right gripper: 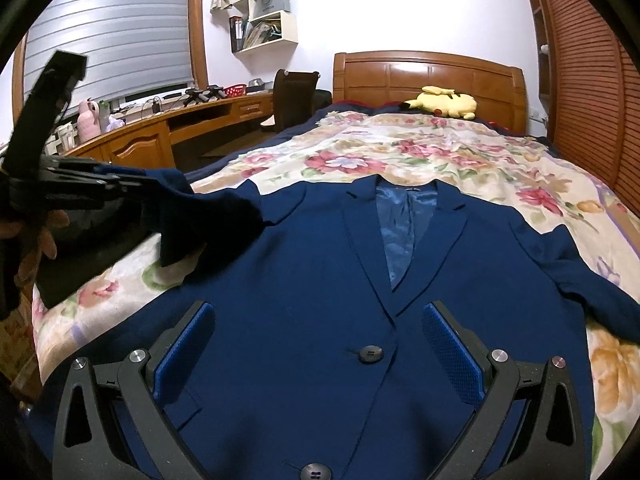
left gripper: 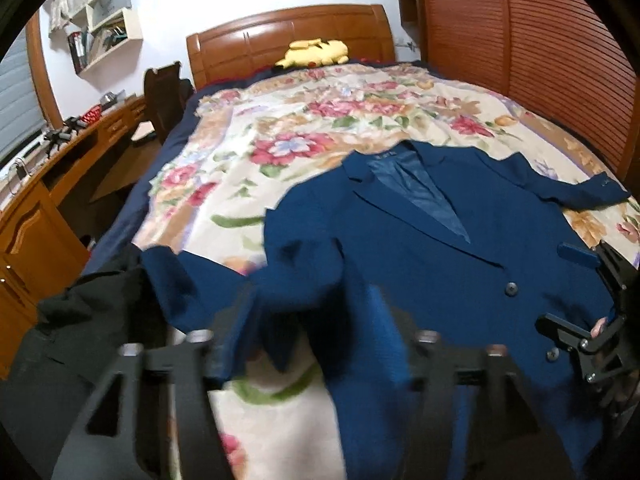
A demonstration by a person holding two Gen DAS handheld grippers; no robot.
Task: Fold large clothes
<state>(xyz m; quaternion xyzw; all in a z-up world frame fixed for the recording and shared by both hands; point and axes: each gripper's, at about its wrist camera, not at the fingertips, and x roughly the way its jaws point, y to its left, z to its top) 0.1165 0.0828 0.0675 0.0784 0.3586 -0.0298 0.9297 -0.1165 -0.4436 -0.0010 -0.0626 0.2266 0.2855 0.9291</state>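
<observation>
A navy blue blazer (right gripper: pixel 320 272) lies face up on the floral bedspread (right gripper: pixel 400 152), collar toward the headboard; it also shows in the left wrist view (left gripper: pixel 420 240). My left gripper (left gripper: pixel 316 316) is shut on the blazer's left sleeve (left gripper: pixel 288 280) and holds it lifted off the bed; in the right wrist view it (right gripper: pixel 132 196) shows at the left with the sleeve (right gripper: pixel 208 208) hanging from it. My right gripper (right gripper: pixel 316 316) is open and empty, hovering just above the blazer's front near the upper button (right gripper: pixel 371 354). It also shows at the right edge of the left wrist view (left gripper: pixel 588 280).
A yellow plush toy (right gripper: pixel 444 102) lies by the wooden headboard (right gripper: pixel 428 76). A dark garment (left gripper: pixel 80 320) lies at the bed's left edge. A wooden desk (right gripper: pixel 168 128) and chair (right gripper: pixel 294 96) stand left of the bed; louvred wardrobe doors (left gripper: pixel 540 60) stand on the right.
</observation>
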